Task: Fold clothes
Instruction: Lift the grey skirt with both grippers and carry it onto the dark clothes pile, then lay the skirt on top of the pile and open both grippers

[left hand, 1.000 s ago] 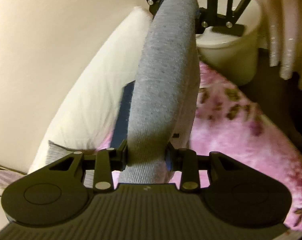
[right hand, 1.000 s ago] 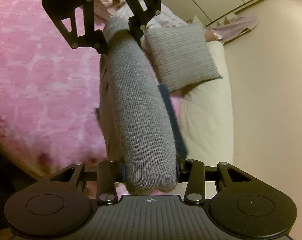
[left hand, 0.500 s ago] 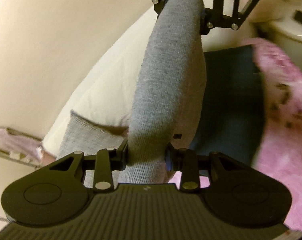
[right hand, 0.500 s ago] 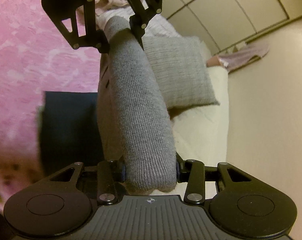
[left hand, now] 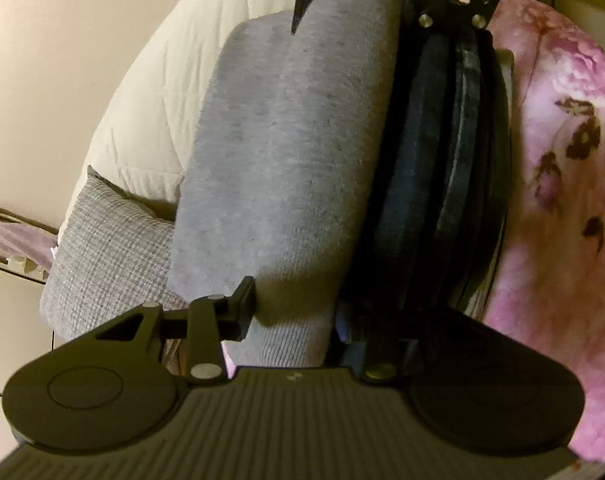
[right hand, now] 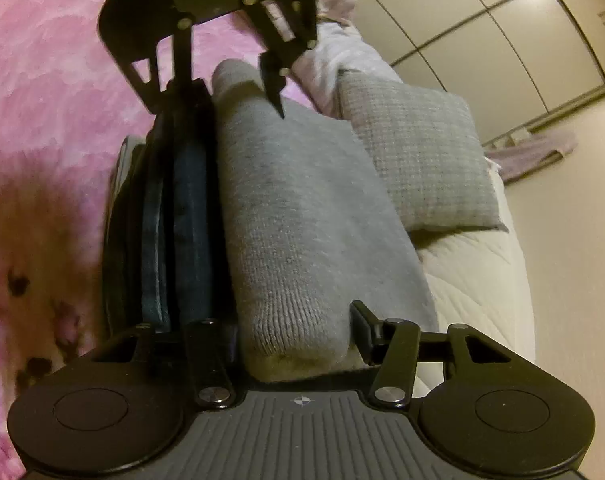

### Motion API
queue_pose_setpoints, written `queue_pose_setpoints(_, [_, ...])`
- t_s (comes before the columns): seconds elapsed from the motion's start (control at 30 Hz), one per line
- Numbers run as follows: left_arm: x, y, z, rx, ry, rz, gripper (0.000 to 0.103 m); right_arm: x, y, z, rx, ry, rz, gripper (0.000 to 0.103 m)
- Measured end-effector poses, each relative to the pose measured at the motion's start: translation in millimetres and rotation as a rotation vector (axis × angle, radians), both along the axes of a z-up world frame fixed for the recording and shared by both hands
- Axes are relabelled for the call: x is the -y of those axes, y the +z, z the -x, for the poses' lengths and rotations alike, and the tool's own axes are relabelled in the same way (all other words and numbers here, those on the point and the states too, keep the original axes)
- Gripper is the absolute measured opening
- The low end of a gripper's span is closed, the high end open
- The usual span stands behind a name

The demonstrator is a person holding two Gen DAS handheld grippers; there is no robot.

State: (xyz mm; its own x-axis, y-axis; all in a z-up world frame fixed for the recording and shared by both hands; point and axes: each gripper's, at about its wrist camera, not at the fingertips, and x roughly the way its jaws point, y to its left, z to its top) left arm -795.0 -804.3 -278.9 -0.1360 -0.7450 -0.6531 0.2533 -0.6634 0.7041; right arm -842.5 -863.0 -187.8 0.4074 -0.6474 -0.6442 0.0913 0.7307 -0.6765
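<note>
both grippers tilt down over the bed, facing each other at opposite ends of a folded grey knit garment (left hand: 286,152). the left gripper (left hand: 292,316) has just been opening, with the garment's near end between its fingers; its left pad stands slightly off the knit, and whether the right one presses i cannot tell. the right gripper (right hand: 298,330) has just been opening too, with a gap at its right pad. the garment lies beside a stack of dark folded clothes (right hand: 178,220), a grey cushion (right hand: 418,156) and white quilt (right hand: 482,280) on its other side. pink floral blanket (left hand: 562,220) lies beyond the stack.
</note>
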Motion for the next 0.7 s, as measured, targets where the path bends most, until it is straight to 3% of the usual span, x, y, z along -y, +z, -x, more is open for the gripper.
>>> queue_pose_setpoints(0.17, [10.0, 1.1, 6.0, 0.004, 0.003, -0.015, 0.032, -2.3, 6.5, -6.8, 0.004, -0.058, -0.032, 0.045])
queue_pose_setpoints(0.33, [-4.4, 19.2, 0.6, -0.009, 0.022, 0.030, 0.030, -5.3, 14.1, -17.3, 0.031, -0.066, -0.042, 0.042])
queue_pose_setpoints(0.5, [-14.4, -1.8, 8.7, -0.009, 0.026, -0.004, 0.030, -11.1, -3.9, -16.9, -0.026, -0.023, -0.034, 0.043])
queue_pose_setpoints(0.7, [-22.7, 16.3, -5.3, -0.055, 0.043, -0.048, 0.039, -18.2, 9.3, -17.3, -0.036, -0.103, -0.052, 0.048])
